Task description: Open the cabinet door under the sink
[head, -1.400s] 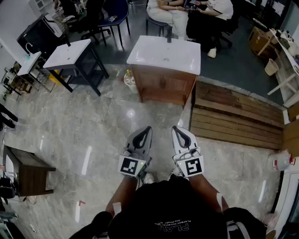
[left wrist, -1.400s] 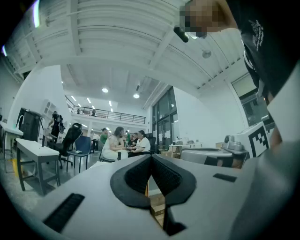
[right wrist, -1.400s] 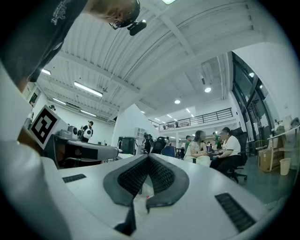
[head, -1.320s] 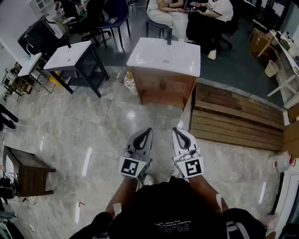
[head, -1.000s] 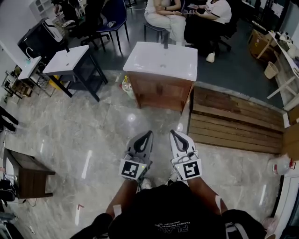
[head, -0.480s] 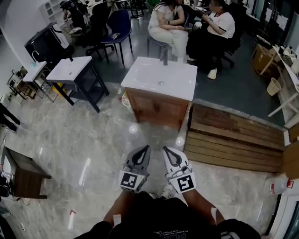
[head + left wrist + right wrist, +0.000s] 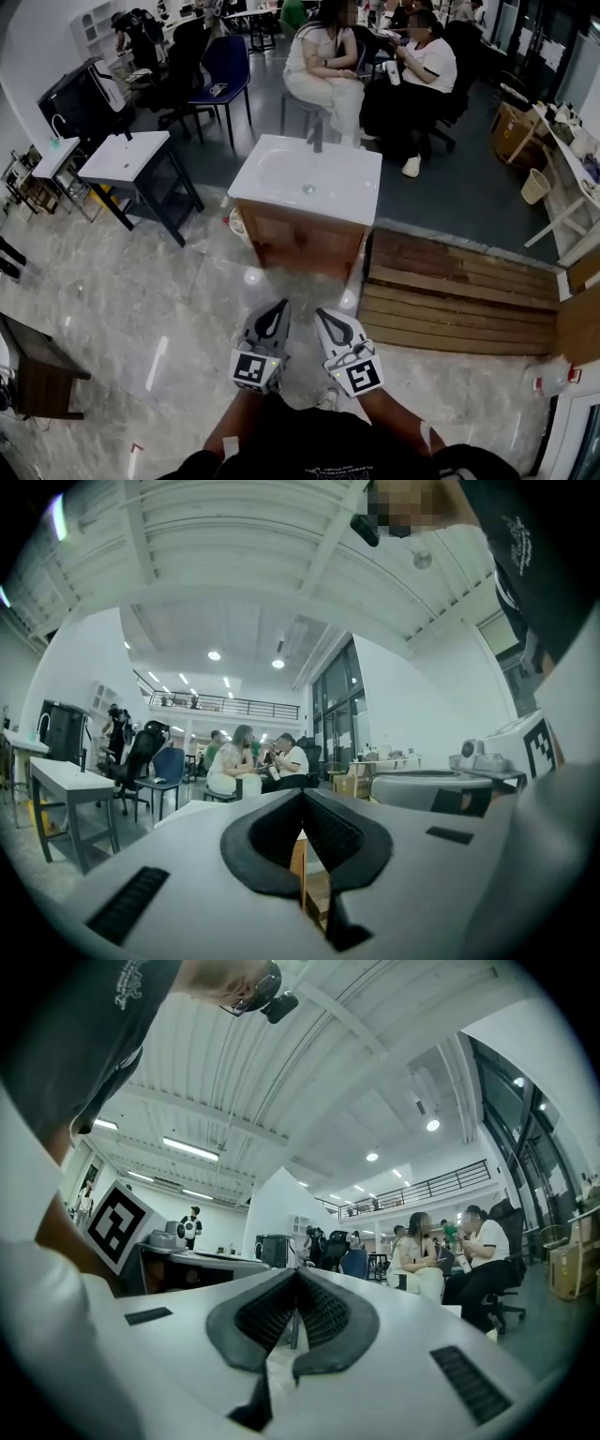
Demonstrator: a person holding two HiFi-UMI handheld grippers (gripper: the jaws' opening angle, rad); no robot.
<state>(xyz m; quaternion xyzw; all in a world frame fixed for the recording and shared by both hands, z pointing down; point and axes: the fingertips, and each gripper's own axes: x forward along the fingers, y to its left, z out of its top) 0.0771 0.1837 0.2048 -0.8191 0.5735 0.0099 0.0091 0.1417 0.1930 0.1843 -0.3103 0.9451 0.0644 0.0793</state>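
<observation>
The sink cabinet stands in the middle of the head view: a white basin top (image 7: 305, 178) on a brown wooden cabinet (image 7: 298, 246) whose front doors are closed. My left gripper (image 7: 278, 307) and right gripper (image 7: 322, 314) are held side by side over the marble floor, well short of the cabinet front and pointing toward it. Both are shut with nothing between the pads. In the left gripper view the left gripper (image 7: 302, 797) shows a sliver of brown wood through the slit below its tips. In the right gripper view the right gripper (image 7: 297, 1274) faces the room.
A slatted wooden platform (image 7: 459, 295) lies right of the cabinet. A second white basin on a dark frame (image 7: 127, 155) stands at left, a dark side table (image 7: 37, 375) at lower left. People sit on chairs (image 7: 323, 66) behind the sink. Small items (image 7: 236, 223) lie by the cabinet's left foot.
The cabinet has slid lower in the head view and more of the room behind shows. Both grippers have drawn closer together and lower in the picture, still shut.
</observation>
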